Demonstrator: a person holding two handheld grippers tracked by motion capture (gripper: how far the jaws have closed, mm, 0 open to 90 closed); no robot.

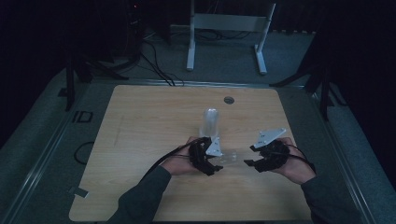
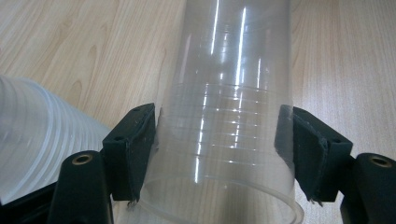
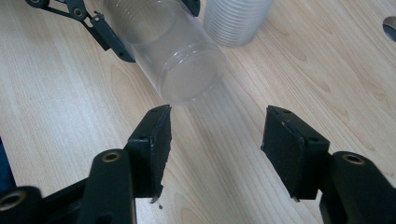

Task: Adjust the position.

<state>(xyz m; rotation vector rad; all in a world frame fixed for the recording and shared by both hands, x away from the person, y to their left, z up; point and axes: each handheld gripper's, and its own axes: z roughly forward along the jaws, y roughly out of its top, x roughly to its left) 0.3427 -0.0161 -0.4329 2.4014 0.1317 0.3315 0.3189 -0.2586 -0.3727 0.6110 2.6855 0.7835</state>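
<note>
From the high view, your left tool [image 1: 215,164] grips a clear plastic cup [image 1: 229,158] lying sideways just above the table [image 1: 140,121], and your right tool [image 1: 250,157] sits just off the cup's far end. A stack of cups [image 1: 210,122] stands upright just beyond the left tool. The room is dark, with cables on the floor and a white frame behind the table.

In the left gripper view, both pads [image 2: 135,149] are clenched on the cup [image 2: 229,140] near its rim, at the ribbed band; the stack [image 2: 32,135] is to the tool's left.

In the right gripper view, your right tool [image 3: 215,144] is released, nothing between the jaws; the cup's closed base [image 3: 191,74] points at it, just ahead.

Judging by the thin wall, the cup is light, slippery and easily crushed; take it gently near the stiffer base. The wood surface is smooth and flat.
</note>
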